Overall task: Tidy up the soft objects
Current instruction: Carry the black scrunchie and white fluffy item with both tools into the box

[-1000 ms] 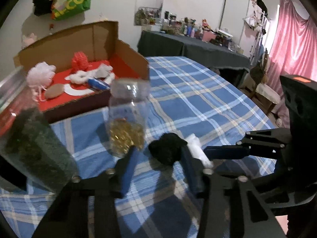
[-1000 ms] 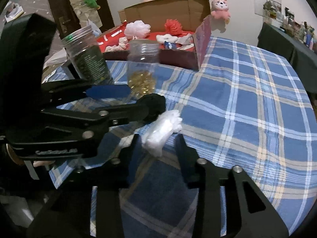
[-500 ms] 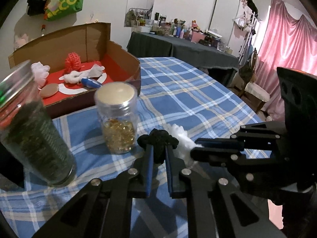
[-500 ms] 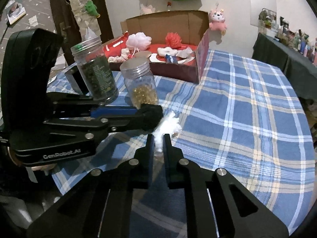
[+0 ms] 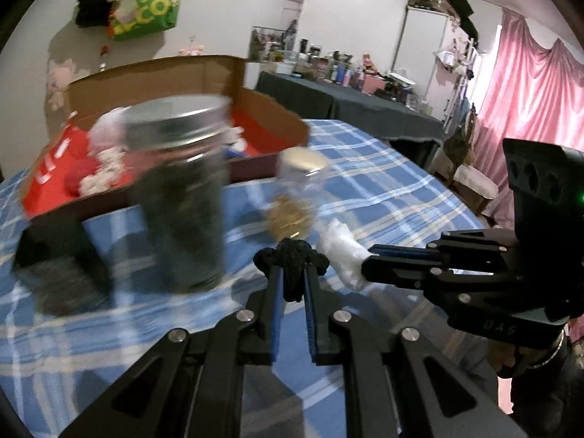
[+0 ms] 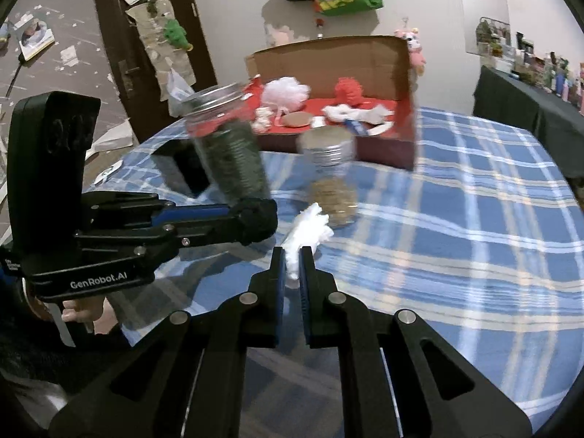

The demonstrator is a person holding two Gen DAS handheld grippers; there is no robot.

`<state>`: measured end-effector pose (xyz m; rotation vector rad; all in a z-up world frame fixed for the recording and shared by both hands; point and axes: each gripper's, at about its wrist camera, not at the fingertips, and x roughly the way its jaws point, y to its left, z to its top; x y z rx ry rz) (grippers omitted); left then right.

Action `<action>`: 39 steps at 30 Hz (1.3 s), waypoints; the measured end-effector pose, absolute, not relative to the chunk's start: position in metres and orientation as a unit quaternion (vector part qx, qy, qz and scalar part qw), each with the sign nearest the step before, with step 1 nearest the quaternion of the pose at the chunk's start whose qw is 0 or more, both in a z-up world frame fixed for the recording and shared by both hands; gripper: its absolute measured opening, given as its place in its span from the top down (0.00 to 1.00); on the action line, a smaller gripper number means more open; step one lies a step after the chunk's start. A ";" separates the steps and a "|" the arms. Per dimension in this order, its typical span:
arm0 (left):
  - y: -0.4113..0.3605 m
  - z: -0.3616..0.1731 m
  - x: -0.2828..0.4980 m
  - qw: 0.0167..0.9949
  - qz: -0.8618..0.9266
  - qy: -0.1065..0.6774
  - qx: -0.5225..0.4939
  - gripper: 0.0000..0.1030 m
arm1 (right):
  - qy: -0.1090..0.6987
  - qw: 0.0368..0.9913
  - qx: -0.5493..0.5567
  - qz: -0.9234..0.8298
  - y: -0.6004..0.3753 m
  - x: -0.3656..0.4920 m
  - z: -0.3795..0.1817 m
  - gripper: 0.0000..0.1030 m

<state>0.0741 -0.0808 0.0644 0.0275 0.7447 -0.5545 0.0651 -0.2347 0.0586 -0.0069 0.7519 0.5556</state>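
I see a cluttered room with a pink curtain (image 5: 540, 84) at 2 o'clock and a green bag (image 5: 146, 0) on the wall at 11, and below me a table under a blue plaid cloth (image 6: 456, 219).

Going left to right in my left wrist view: a black block (image 5: 60, 262) sits at 9 o'clock, then a tall jar (image 5: 179, 189) of dark contents with a metal lid, blurred. Behind it an open box (image 5: 270, 120) with a red floor holds a pink puff (image 6: 286, 89), a red puff (image 6: 348, 89) and white bits. Right of the tall jar stands a small jar (image 5: 295, 197) with gold contents.

My left gripper (image 5: 292, 284) has its jaws pressed tight on a black pompom (image 5: 292, 259), which bulges above the fingertips, just in front of the small jar. I cannot tell whether it is clear of the cloth.

Just beside it at 3 o'clock, my right gripper (image 6: 291, 266) pinches a white tuft (image 6: 306, 230), jaws nearly together with the tuft squeezed between them. The two soft things sit near each other, at about 6 o'clock from the small jar, well short of the box.
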 end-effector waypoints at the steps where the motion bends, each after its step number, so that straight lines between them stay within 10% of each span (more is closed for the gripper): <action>1: -0.073 0.063 0.073 0.895 -0.263 0.361 0.013 0.89 | 0.363 0.891 -0.002 0.272 -0.228 0.064 0.057 0.93; 39: 0.041 0.058 0.063 0.905 -0.194 0.377 -0.020 0.89 | 0.375 0.894 0.027 0.244 -0.214 0.059 0.050 0.93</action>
